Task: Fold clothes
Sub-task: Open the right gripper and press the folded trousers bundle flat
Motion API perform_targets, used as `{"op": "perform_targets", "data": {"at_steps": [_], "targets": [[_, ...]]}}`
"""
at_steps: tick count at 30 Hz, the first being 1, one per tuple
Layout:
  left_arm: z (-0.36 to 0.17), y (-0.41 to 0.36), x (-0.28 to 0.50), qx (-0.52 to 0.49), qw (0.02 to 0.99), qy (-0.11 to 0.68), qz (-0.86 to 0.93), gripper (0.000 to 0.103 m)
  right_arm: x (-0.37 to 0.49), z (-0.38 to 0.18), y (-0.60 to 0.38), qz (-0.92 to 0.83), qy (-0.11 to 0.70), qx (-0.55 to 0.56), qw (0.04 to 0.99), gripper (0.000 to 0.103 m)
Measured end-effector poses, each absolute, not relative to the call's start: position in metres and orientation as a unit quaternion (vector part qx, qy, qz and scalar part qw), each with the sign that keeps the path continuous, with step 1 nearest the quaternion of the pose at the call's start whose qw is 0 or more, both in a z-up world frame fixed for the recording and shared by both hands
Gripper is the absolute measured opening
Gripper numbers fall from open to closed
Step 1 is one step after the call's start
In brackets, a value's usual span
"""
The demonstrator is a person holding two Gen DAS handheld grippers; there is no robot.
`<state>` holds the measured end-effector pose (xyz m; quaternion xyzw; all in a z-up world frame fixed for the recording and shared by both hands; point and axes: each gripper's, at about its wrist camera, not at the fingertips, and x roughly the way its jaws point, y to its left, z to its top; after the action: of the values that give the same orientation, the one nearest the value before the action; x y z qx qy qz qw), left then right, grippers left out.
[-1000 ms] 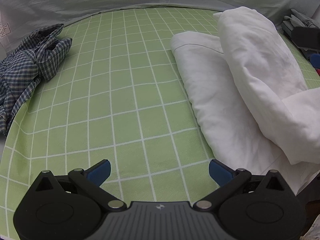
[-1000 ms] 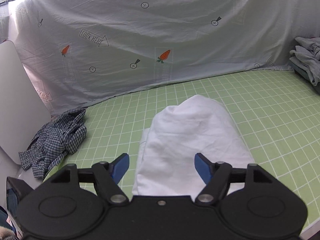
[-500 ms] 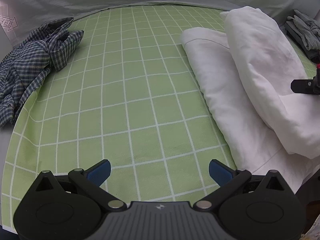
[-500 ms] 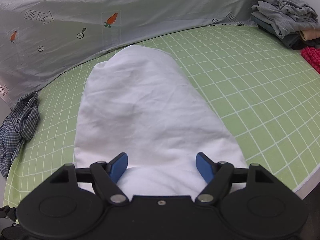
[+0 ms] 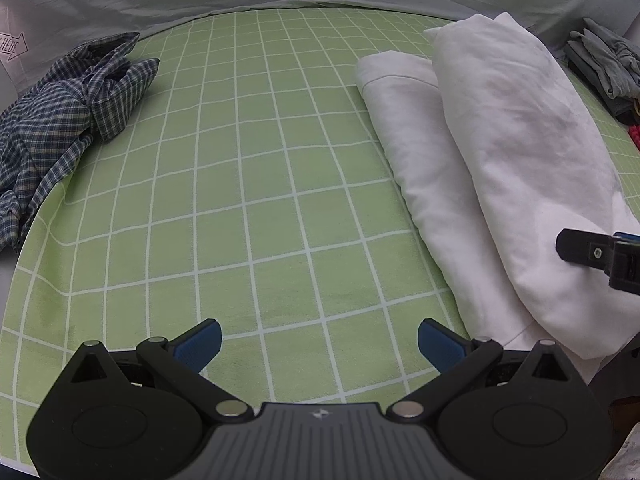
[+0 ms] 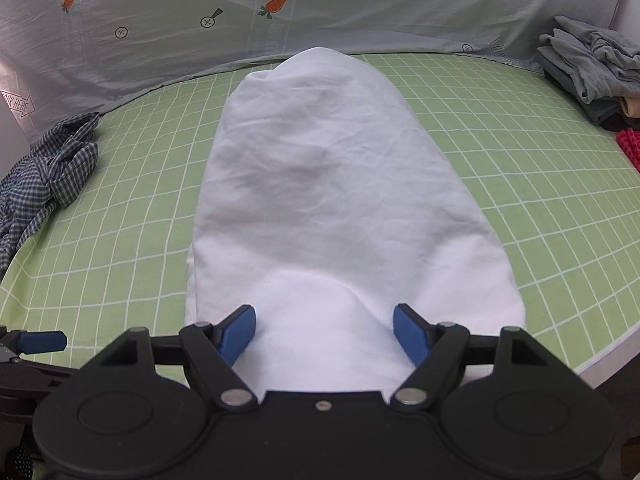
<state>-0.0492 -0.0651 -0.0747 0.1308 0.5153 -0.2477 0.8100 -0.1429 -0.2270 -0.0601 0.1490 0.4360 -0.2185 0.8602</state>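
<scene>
Checked blue-and-white shirt (image 5: 60,120): crumpled at 10 o'clock in the left wrist view, on green grid cloth (image 5: 248,184), near grey printed backdrop (image 6: 320,4).

Left gripper (image 5: 319,342): at 6 o'clock of own view, blue pads spread wide, released, nothing between them; bare green cloth beneath.

White garment (image 6: 336,184): folded lengthwise, lay from 6 toward 12 o'clock in the right wrist view; at 3 o'clock in the left view, one layer lapped over another.

Right gripper (image 6: 324,330): at 6 o'clock of own view, pads wide apart, released, straddling the garment's near end; contact could not be told.

Stack of grey clothes (image 6: 588,68): at 2 o'clock, red item (image 6: 630,146) just beside.
</scene>
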Motion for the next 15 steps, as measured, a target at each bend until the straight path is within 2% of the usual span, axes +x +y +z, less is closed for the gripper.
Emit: {"op": "perform_targets", "data": {"at_steps": [5,7,9,11,13,15], "targets": [[-0.073,-0.062,-0.045,0.127,0.814,0.511,-0.246,0.103,-0.152,-0.046,-0.224,-0.213,0.429,0.154,0.864,0.077],[-0.073,-0.061,-0.044,0.124,0.815,0.51,-0.245,0.103,-0.156,-0.041,-0.225,-0.222,0.419,0.153,0.867,0.07],[-0.073,-0.06,-0.043,0.12,0.816,0.511,-0.243,0.103,-0.155,-0.047,-0.228,-0.222,0.429,0.159,0.861,0.07],[-0.073,-0.06,-0.042,0.115,0.816,0.512,-0.241,0.103,-0.15,-0.059,-0.23,-0.211,0.451,0.17,0.85,0.072],[-0.071,-0.062,-0.042,0.112,0.818,0.511,-0.24,0.103,-0.143,-0.066,-0.225,-0.185,0.48,0.158,0.843,0.079],[-0.069,-0.064,-0.041,0.11,0.82,0.508,-0.241,0.103,-0.142,-0.063,-0.218,-0.172,0.478,0.151,0.848,0.081]]}}
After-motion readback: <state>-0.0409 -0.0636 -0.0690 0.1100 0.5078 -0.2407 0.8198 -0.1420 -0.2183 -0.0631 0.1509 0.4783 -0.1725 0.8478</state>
